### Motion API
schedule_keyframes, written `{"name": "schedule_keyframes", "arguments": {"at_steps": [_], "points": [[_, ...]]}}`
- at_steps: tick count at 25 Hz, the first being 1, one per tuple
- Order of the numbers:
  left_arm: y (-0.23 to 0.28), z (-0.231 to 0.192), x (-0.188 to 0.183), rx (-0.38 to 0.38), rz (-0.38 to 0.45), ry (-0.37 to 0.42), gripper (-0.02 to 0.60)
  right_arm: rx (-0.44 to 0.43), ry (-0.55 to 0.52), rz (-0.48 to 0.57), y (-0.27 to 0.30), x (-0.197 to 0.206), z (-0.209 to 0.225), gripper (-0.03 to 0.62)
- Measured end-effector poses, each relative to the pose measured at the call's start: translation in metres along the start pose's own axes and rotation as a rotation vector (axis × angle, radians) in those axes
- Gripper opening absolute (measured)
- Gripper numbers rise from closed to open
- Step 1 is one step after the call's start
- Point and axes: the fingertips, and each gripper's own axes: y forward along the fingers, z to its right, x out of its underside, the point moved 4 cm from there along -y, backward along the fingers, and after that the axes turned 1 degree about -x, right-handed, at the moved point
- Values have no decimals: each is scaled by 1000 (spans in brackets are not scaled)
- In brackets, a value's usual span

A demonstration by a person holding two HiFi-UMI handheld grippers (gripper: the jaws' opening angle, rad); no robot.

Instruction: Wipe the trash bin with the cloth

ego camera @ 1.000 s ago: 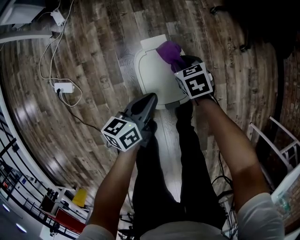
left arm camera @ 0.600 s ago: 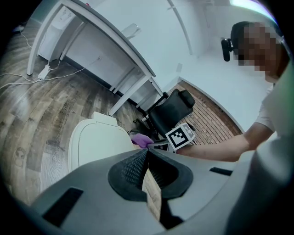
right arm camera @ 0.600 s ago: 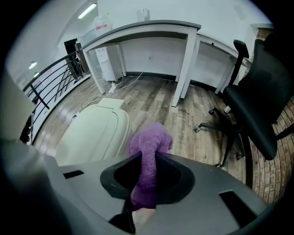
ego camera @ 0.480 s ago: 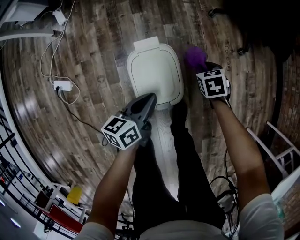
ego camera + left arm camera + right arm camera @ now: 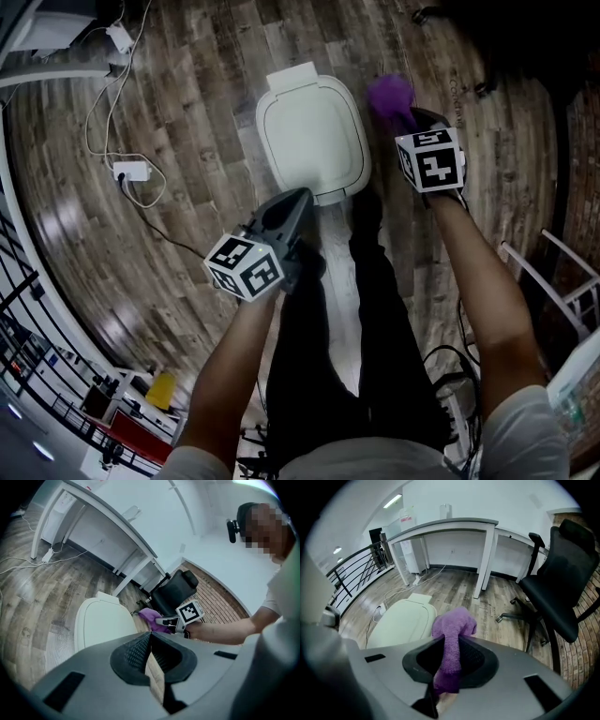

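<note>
Fuzzy cloth [image 5: 452, 630]; smooth plastic bin [image 5: 312, 139]

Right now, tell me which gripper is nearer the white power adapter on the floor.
Left. The left gripper, shut, hangs right of the power adapter, short of the trash bin. The right gripper, shut on the purple cloth, is past the bin's other side.

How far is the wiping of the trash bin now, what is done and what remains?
Done: the cloth is picked up and was on the lid a second ago. In hand: the right gripper holds it beside the trash bin, off the lid. Left: perhaps the bin's sides; the left gripper hangs shut, empty.
</note>
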Motion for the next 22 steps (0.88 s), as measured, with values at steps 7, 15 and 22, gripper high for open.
{"name": "schedule_keyframes", "arguments": {"at_steps": [7, 15, 22], "points": [[-46, -21, 3, -26, -1, -2, 3, -114, -25, 39, 5, -10, -95, 80], [-91, -47, 11, -65, 42, -35, 3, -260, -105, 78, 14, -39, -209, 79], [-117, -58, 17, -79, 52, -59, 4, -344, -191, 43, 27, -36, -278, 79]]}}
